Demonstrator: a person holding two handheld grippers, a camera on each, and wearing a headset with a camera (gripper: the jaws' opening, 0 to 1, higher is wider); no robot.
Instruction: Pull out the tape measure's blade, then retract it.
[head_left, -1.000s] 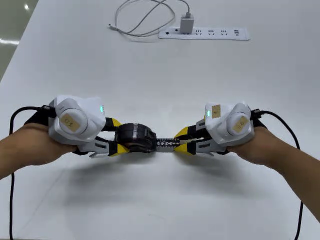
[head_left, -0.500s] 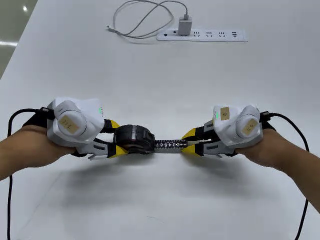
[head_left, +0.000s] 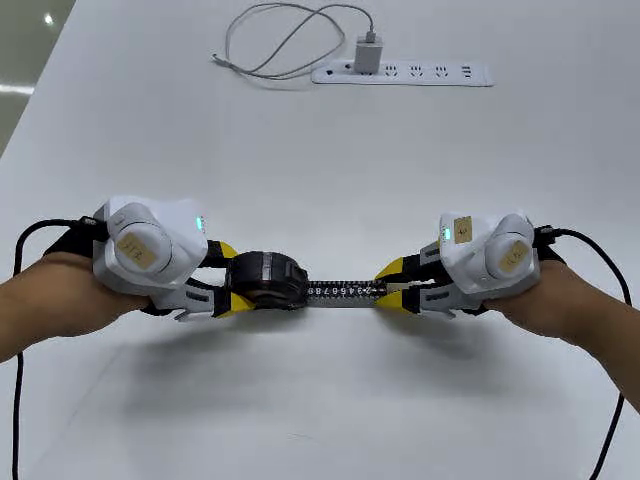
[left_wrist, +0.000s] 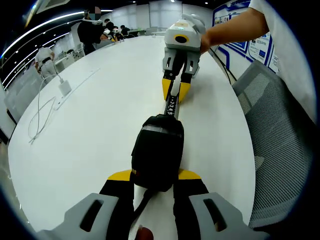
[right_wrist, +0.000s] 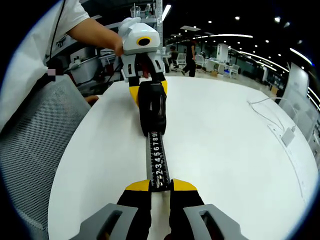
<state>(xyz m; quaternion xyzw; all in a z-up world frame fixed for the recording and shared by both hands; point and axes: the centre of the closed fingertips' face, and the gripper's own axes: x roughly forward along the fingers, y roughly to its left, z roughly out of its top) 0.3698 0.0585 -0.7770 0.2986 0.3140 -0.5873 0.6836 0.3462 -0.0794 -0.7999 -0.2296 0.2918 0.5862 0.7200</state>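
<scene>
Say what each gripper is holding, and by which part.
The left gripper clamps the tape measure by its black case; the right gripper pinches the blade at its free end.

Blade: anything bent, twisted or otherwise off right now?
Nothing stands out. The blade runs straight from the case to the right gripper, which is shut on its end. The left gripper is shut on the case. No kink or twist shows in the blade.
</scene>
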